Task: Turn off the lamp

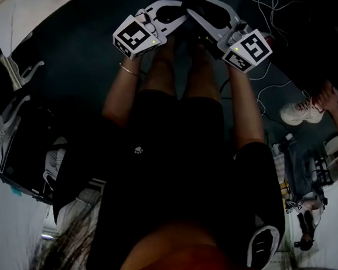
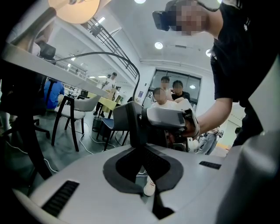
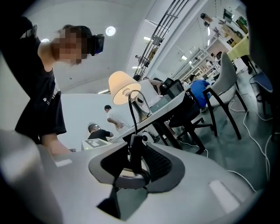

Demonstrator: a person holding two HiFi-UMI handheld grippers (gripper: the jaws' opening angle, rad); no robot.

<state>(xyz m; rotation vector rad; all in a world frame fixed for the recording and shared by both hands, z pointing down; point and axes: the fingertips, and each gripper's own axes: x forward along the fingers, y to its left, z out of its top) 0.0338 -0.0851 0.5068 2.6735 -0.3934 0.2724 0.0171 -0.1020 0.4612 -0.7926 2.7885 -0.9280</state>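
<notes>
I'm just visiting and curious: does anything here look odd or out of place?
Mainly the black cord: it dangles from the lit lamp past the table edge, down between the open jaws of the right gripper. Nothing looks spilled or broken.

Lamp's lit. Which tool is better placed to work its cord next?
Right, probably. The cord from the lamp runs down between the open jaws of the right tool; the left tool is shut.
</notes>
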